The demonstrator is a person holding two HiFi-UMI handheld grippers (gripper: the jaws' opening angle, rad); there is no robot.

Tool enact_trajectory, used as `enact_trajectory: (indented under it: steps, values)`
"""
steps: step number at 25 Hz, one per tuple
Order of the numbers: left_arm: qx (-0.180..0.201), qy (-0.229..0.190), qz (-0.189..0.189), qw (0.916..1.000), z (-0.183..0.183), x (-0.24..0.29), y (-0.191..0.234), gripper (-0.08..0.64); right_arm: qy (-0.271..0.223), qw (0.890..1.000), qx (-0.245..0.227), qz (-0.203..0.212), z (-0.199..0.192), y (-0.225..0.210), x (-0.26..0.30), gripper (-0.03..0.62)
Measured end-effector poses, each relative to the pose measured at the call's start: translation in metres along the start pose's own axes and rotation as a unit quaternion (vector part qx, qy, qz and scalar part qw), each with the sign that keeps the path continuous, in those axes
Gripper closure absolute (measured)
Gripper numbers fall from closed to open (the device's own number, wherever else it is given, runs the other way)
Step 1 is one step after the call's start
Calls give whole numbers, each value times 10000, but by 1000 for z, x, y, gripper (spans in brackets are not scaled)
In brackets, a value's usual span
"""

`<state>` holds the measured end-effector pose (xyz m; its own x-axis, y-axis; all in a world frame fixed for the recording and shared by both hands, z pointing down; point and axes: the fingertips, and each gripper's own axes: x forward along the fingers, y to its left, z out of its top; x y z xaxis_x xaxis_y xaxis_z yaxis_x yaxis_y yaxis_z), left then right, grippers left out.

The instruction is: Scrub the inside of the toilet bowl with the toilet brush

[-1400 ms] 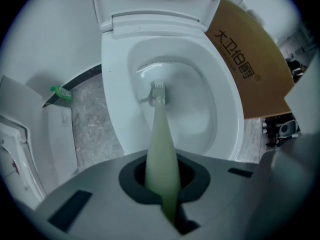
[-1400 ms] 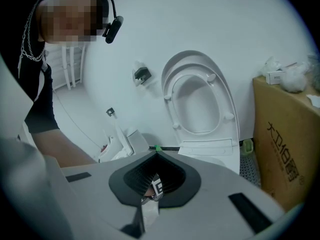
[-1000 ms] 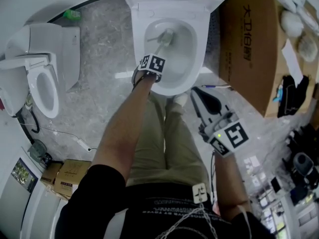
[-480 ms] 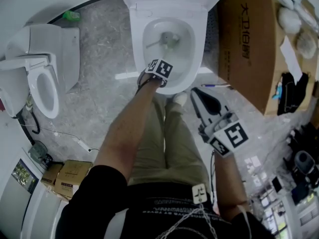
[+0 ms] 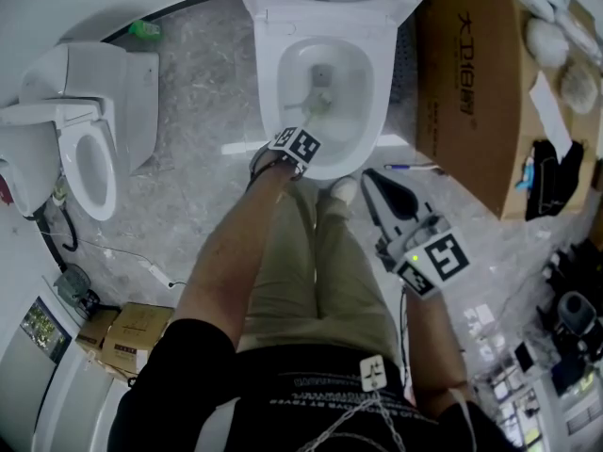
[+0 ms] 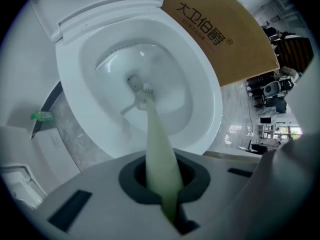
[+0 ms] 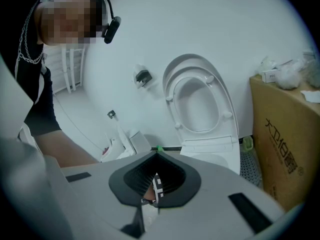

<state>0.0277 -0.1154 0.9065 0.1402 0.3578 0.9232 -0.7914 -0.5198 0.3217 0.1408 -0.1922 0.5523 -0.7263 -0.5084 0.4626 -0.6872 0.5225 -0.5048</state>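
The toilet brush [image 5: 320,99] has its head down inside the toilet bowl [image 5: 379,73], just beside the drain. Its pale handle slants back toward 7 o'clock into the left claw [image 5: 301,128], which is clenched round it at the bowl's front rim. The right claw [image 5: 375,179] hangs at the bowl's 5 o'clock over the floor [image 5: 188,205], closed on nothing; a cardboard box [image 5: 471,92] stands at the bowl's 3 o'clock and a second toilet [image 5: 85,149] at 9 o'clock, well apart.
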Motion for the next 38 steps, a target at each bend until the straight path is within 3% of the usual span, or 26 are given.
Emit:
enact_trajectory:
  steps: [9,12,17,21,24,30,38]
  values:
    - [-377,-318,572,9971,6,-18,37,560,9,9998,-173,45,6,8,-9,591]
    - [-568,-611,557,9950,13,-29,41,560,-4,9998,-195,-31,11,5,-17,591]
    - [-462,-1384,539,9878,27,-53,37,560,-9,9996,-254,-123,13,0,-25,591]
    - [-633,-2086,697,9735,20,-93,33,560,12,9993,-340,-133,12,3,-32,591]
    - [-713,-2622,546,9608,7,-119,13,560,43,9987,-500,-124,13,7,-38,591]
    - [-962,-3632,312,9262,-22,-177,-27,560,-83,9969,-689,-373,18,3,-51,591]
    - [-1037,-4550,594,8825,-54,-269,-66,560,-178,9922,-1025,-683,27,9,-71,591]
